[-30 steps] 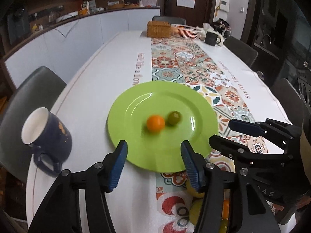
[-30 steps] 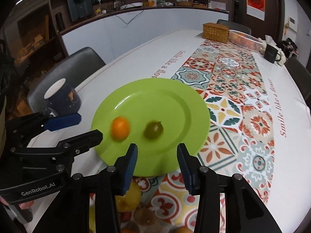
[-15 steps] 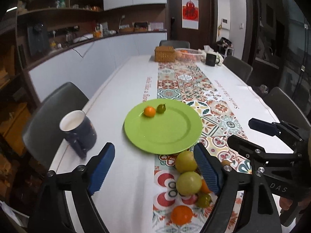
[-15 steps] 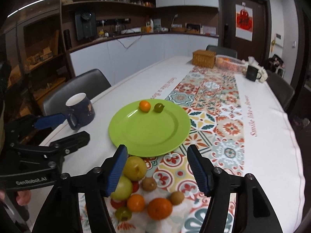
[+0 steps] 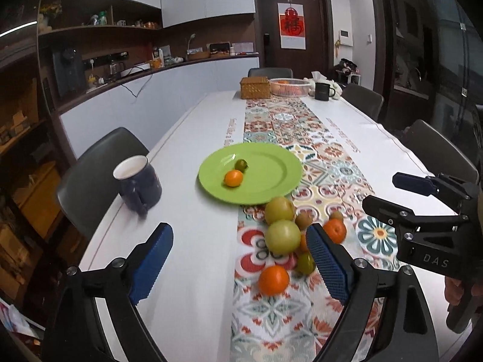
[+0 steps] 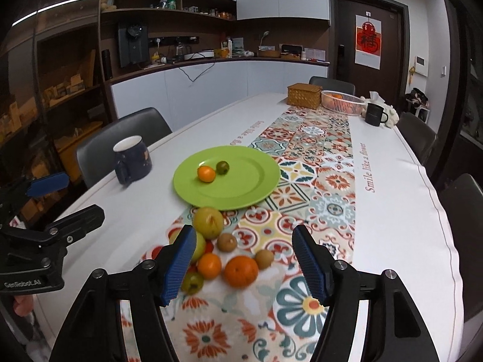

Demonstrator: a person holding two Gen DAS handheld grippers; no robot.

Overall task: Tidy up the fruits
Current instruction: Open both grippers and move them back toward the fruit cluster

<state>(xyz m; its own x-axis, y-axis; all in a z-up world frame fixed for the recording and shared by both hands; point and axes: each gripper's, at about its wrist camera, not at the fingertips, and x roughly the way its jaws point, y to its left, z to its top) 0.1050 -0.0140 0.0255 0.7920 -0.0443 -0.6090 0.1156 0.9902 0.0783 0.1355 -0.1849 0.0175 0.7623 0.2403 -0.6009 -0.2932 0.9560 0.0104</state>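
Note:
A green plate point(image 5: 271, 187) point(image 6: 241, 193) holds a small orange point(image 5: 233, 178) point(image 6: 206, 173) and a small dark green fruit point(image 5: 241, 164) point(image 6: 222, 167). Near its front edge, on the patterned runner, lies a pile of loose fruit: two yellow-green pears point(image 5: 283, 236) point(image 6: 208, 222), oranges point(image 5: 273, 279) point(image 6: 241, 271), brown kiwis point(image 6: 227, 242) and small green fruits point(image 6: 192, 282). My left gripper point(image 5: 240, 264) is open and empty, held above the pile's left side. My right gripper point(image 6: 243, 264) is open and empty, above the pile.
A dark blue mug point(image 5: 138, 182) point(image 6: 132, 159) stands left of the plate near the table edge. At the far end are a wicker box point(image 6: 304, 95), a pink basket point(image 6: 342, 102) and a black mug point(image 6: 374, 114). Chairs surround the table.
Both grippers have pulled back and up from the plate, and both have opened wider. The pile of loose fruit has come into view below them. The two fruits stay on the plate.

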